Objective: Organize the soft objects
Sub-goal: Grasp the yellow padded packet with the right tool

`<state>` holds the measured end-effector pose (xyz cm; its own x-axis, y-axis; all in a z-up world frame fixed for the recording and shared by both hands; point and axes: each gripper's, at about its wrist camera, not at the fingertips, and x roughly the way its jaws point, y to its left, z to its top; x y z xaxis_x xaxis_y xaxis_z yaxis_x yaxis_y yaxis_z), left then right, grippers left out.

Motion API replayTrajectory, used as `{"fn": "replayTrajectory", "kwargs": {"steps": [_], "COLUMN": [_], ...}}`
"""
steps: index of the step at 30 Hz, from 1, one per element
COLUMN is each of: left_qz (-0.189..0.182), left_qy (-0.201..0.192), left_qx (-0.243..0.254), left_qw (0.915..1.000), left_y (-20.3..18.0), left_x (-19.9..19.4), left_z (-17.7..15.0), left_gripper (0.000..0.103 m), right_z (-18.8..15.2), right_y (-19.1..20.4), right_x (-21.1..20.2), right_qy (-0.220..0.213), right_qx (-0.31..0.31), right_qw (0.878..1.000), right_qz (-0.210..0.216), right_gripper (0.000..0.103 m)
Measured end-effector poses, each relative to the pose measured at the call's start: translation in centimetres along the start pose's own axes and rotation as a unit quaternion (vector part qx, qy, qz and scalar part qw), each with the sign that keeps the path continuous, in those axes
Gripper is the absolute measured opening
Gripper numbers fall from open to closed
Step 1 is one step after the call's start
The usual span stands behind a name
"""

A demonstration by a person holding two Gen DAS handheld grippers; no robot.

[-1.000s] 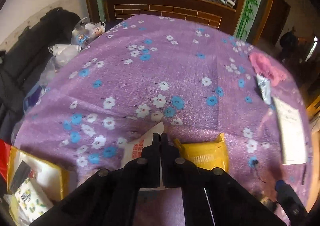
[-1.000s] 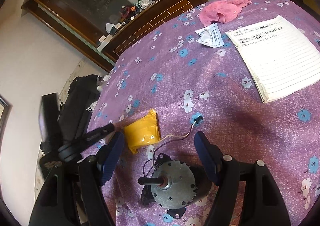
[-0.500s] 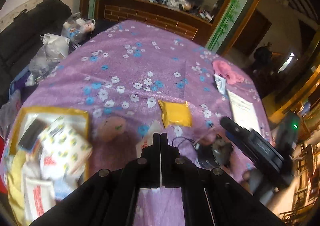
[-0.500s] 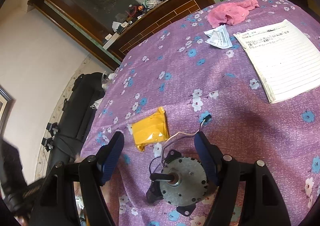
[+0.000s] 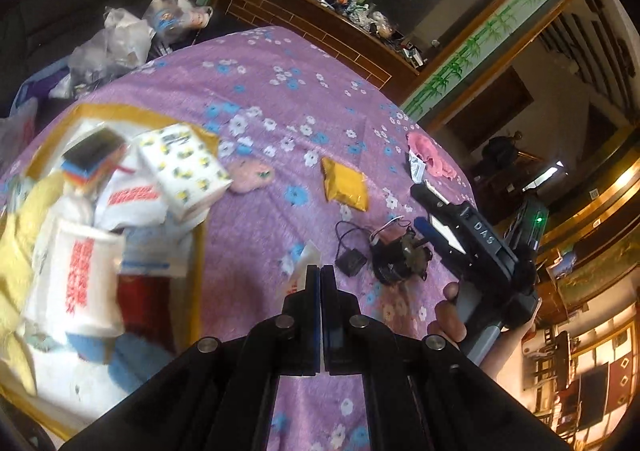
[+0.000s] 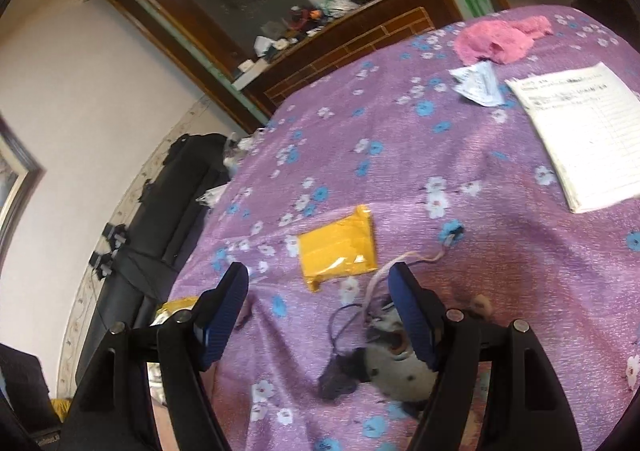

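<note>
Yellow soft packet point(image 6: 340, 247) lay loose on the purple cloth point(image 6: 440, 155), just beyond the right gripper point(image 6: 320, 307), fingers wide and empty. Left gripper point(image 5: 321, 279) pinched a white packet point(image 5: 302, 269). Risk: right fingers snagging the motor point(image 6: 394, 363) wires beside the packet.
</note>
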<state>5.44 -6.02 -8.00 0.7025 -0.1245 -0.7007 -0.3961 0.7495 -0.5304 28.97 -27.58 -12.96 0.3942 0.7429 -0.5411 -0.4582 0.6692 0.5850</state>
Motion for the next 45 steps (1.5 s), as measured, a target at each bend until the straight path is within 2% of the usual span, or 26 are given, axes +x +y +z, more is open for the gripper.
{"fn": "replayTrajectory", "kwargs": {"steps": [3, 6, 8, 9, 11, 14, 16, 18, 20, 23, 25, 26, 27, 30, 33, 35, 38, 39, 41, 45], "left_qz": [0.002, -0.002, -0.002, -0.005, -0.01, -0.02, -0.024, -0.026, -0.021, -0.021, -0.021, -0.022, -0.022, -0.019, -0.016, -0.014, -0.008, -0.007, 0.0, 0.0], "left_qy": [-0.006, -0.01, -0.013, -0.013, -0.018, -0.025, -0.029, -0.03, -0.031, -0.027, -0.029, -0.03, -0.031, -0.034, -0.036, -0.036, -0.038, -0.039, -0.042, -0.047], "left_qx": [0.0, 0.006, 0.01, 0.011, 0.012, 0.008, 0.005, 0.006, 0.008, 0.006, 0.004, 0.003, 0.004, 0.005, 0.007, 0.01, 0.01, 0.01, 0.012, 0.007], "left_qw": [1.0, 0.9999, 0.9999, 0.9998, 0.9997, 0.9995, 0.9993, 0.9992, 0.9993, 0.9994, 0.9994, 0.9993, 0.9993, 0.9992, 0.9992, 0.9992, 0.9992, 0.9992, 0.9991, 0.9989], "left_y": [0.8, 1.3, 1.6, 1.7, 1.9, 2.4, 2.7, 3.1, 3.4, 3.8, 3.8, 3.9, 3.8, 3.6, 3.4, 3.2, 3.0, 2.9, 2.8, 2.9], "left_x": [-0.7, -1.3, -1.7, -1.9, -2.3, -3.1, -3.5, -3.7, -3.8, -3.8, -3.9, -4.0, -4.1, -4.4, -4.5, -4.4, -4.3, -4.2, -4.3, -5.1], "left_z": [-0.4, -0.9, -1.0, -1.0, -1.1, -1.2, -1.3, -1.4, -1.4, -1.3, -1.2, -1.2, -1.3, -1.4, -1.4, -1.5, -1.6, -1.6, -1.6, -1.4], "left_gripper": [0.0, 0.0, 0.0, 0.0, 0.0, 0.0, 0.0, 0.0, 0.0, 0.0, 0.0, 0.0, 0.0, 0.0, 0.0, 0.0, 0.0, 0.0, 0.0, 0.0], "right_z": [-0.4, -0.2, 0.3, 0.7, 1.8, 2.5, 2.3, 2.0, 1.8, 1.5, 1.0, 0.6, 0.5, 0.1, -0.4, -0.9, -2.9, -3.9, -5.2, -6.2], "right_y": [1.2, 2.1, 4.1, 5.1, 6.8, 7.7, 8.1, 8.6, 8.5, 7.4, 6.9, 6.6, 6.5, 7.0, 8.2, 8.9, 10.0, 10.0, 9.8, 9.1], "right_x": [-0.1, -2.6, -2.9, -2.1, 1.2, 6.6, 9.2, 12.0, 13.6, 14.6, 15.2, 15.4, 15.2, 14.1, 11.5, 9.8, 7.7, 7.1, 6.8, 7.0], "right_qy": [-0.004, -0.061, -0.073, -0.061, -0.002, 0.064, 0.081, 0.096, 0.114, 0.134, 0.137, 0.135, 0.125, 0.113, 0.096, 0.092, 0.093, 0.092, 0.078, 0.089], "right_qx": [-0.019, -0.021, -0.055, -0.074, -0.097, -0.089, -0.1, -0.135, -0.143, -0.123, -0.129, -0.131, -0.136, -0.144, -0.147, -0.145, -0.146, -0.145, -0.144, -0.109], "right_qw": [1.0, 0.998, 0.995, 0.995, 0.993, 0.985, 0.973, 0.953, 0.944, 0.94, 0.934, 0.929, 0.929, 0.931, 0.939, 0.948, 0.968, 0.977, 0.984, 0.99], "right_qz": [-0.011, -0.009, -0.031, -0.041, -0.064, -0.136, -0.192, -0.254, -0.276, -0.287, -0.305, -0.318, -0.32, -0.316, -0.297, -0.27, -0.184, -0.129, -0.064, -0.027], "right_gripper": [0.073, 0.073, 0.073, 0.074, 0.079, 0.079, 0.079, 0.079, 0.079, 0.079, 0.068, 0.054, 0.052, 0.044, 0.044, 0.044, 0.044, 0.044, 0.044, 0.045]}}
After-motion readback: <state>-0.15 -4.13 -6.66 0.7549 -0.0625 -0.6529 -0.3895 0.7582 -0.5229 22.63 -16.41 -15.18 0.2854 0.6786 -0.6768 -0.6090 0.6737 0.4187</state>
